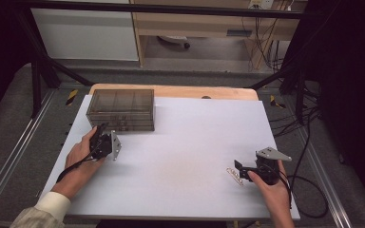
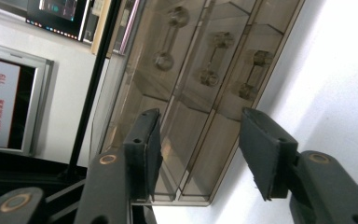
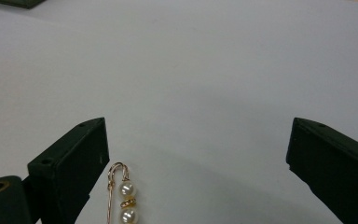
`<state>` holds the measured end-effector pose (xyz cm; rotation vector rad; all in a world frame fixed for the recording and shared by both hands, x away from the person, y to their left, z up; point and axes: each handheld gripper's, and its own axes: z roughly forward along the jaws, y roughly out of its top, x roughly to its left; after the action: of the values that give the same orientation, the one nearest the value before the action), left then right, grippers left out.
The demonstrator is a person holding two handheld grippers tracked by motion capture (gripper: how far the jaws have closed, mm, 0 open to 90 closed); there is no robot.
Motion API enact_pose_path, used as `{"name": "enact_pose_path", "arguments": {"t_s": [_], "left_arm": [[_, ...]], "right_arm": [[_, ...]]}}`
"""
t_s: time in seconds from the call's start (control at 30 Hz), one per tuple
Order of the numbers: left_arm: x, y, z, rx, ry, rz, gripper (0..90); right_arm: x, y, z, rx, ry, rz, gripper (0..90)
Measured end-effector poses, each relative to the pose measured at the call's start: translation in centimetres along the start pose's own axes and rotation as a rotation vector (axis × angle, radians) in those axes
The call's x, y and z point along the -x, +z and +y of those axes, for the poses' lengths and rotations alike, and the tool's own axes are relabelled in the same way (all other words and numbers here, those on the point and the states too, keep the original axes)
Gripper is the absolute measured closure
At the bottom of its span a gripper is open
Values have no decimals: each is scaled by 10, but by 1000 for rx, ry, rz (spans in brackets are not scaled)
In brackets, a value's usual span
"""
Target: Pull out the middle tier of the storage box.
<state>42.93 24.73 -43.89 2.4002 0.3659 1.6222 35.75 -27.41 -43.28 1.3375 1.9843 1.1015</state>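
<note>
Straddling the drawer box (image 2: 186,98) front, the left gripper (image 2: 200,154) stands half open with nothing pinched; no pad touches a handle (image 2: 214,58). The right gripper (image 3: 196,158) gapes wide and empty over the pearl pin (image 3: 123,196), which lies on the white table (image 1: 195,142) by its left jaw. Best to centre on one handle before closing.
</note>
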Motion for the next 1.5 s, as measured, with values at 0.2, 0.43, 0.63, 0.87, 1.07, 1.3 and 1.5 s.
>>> {"name": "enact_pose_path", "arguments": {"t_s": [0.2, 0.43, 0.63, 0.87, 1.07, 1.3, 1.5], "left_arm": [[6, 4, 3, -3, 64, 25, 519], [13, 10, 9, 8, 133, 52, 572], [19, 16, 11, -2, 178, 57, 623], [17, 22, 18, -12, 203, 78, 641], [20, 27, 22, -3, 233, 76, 671], [25, 31, 21, -9, 261, 86, 681], [25, 34, 21, 1, 271, 104, 698]], "right_arm": [[0, 0, 0, -1, -2, 1, 59], [-1, 1, 0, -4, -1, 3, 60], [0, 1, 0, -5, -3, 5, 60], [0, 2, -1, -10, -6, 4, 59], [0, 1, -1, -12, -1, 5, 59], [-1, 2, -1, -16, -1, 6, 59], [0, 2, -2, -18, -9, 4, 59]]}}
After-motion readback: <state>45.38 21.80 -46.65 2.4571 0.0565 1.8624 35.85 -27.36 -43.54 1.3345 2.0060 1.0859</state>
